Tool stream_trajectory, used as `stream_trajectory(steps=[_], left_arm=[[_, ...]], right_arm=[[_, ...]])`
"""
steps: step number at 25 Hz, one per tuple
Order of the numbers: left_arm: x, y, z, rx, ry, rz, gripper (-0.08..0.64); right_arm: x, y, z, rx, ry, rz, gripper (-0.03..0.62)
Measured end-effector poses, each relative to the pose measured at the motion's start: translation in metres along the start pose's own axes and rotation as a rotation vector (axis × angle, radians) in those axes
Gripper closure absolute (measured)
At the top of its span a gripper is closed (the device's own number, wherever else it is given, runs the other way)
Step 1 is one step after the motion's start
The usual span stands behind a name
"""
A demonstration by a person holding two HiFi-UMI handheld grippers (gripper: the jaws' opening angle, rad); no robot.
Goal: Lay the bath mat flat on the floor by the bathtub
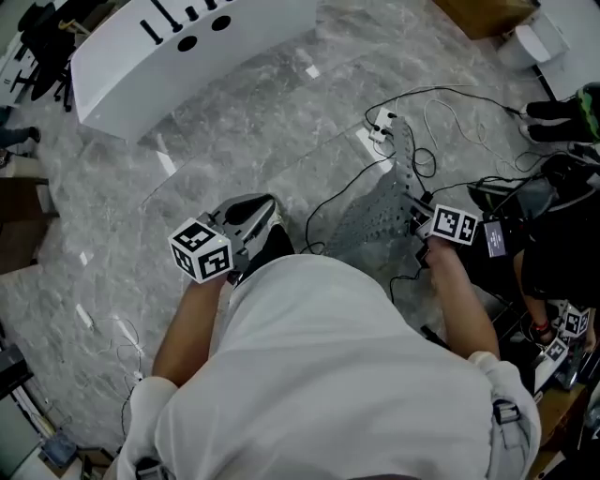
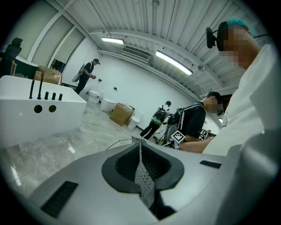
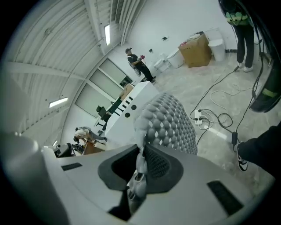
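The grey perforated bath mat (image 1: 380,211) hangs above the marble floor in front of the person, well to the right of the white bathtub (image 1: 187,47). My right gripper (image 1: 415,223) is shut on one edge of it. In the right gripper view the mat (image 3: 169,123) bulges upward from the closed jaws of the right gripper (image 3: 139,173). My left gripper (image 1: 258,211) is shut on another part of it. The left gripper view shows the mat (image 2: 142,173) edge-on as a thin strip pinched in the left gripper (image 2: 145,184). The bathtub (image 2: 30,110) stands at the left there.
Black cables and a white power strip (image 1: 382,127) lie on the floor beyond the mat. A cardboard box (image 1: 483,14) sits at the back right. A seated person (image 2: 193,125) and other people are at the right, and a shoe (image 1: 553,112) is close by.
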State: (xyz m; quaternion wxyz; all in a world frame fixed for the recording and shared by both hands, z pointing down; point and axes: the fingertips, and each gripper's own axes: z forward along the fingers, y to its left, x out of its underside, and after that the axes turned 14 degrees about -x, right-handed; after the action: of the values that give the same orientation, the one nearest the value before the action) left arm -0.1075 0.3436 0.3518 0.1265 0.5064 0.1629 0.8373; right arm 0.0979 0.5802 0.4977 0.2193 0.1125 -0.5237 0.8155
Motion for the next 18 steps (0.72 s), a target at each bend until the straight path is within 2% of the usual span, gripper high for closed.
stream_trajectory(steps=[6, 10, 12, 18], left_arm=[[-0.065, 0.085, 0.012, 0.038, -0.021, 0.004, 0.532], [-0.1, 0.135, 0.012, 0.065, -0.022, 0.031, 0.533], [-0.111, 0.161, 0.009, 0.072, -0.021, 0.017, 0.533], [-0.142, 0.211, 0.016, 0.029, -0.057, -0.01, 0.533]], right_arm=[[-0.084, 0.009, 0.048, 0.079, -0.091, 0.025, 0.549], [-0.15, 0.014, 0.081, 0.115, -0.155, -0.007, 0.549], [-0.181, 0.016, 0.102, 0.125, -0.184, -0.021, 0.549], [-0.271, 0.014, 0.156, 0.133, -0.236, -0.027, 0.548]])
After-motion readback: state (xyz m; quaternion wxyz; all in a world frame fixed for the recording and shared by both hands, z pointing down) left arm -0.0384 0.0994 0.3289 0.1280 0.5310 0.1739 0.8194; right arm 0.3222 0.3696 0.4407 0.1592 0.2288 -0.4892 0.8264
